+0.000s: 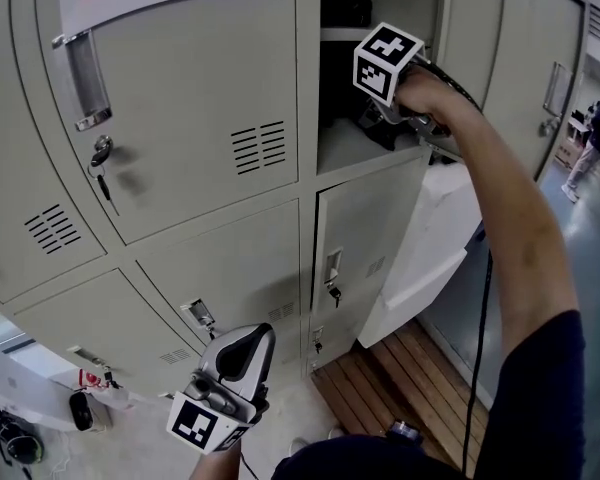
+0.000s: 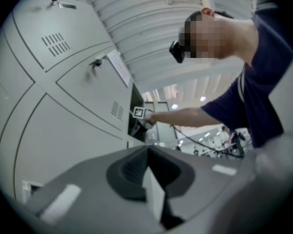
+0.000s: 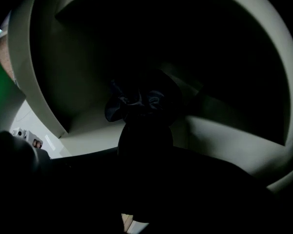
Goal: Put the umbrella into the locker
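The umbrella (image 3: 139,104) is a dark folded bundle, its rounded handle end right at my right gripper (image 3: 145,152), which is shut on it. Those jaws are nearly black in the right gripper view. In the head view my right gripper (image 1: 385,118), under its marker cube, reaches into the open locker compartment (image 1: 345,148), where a dark bit of the umbrella (image 1: 372,128) shows just above the compartment's floor. My left gripper (image 1: 245,348) hangs low in front of the lower lockers, jaws pressed together with nothing in them; in its own view the left gripper (image 2: 147,155) points up along the locker fronts.
An open pale door (image 1: 430,238) swings out below my right arm. Closed locker doors with keys (image 1: 102,158) fill the left. Wooden planks (image 1: 400,378) lie at the locker's foot, small items (image 1: 80,408) on the floor at lower left. A person (image 1: 595,133) stands far right.
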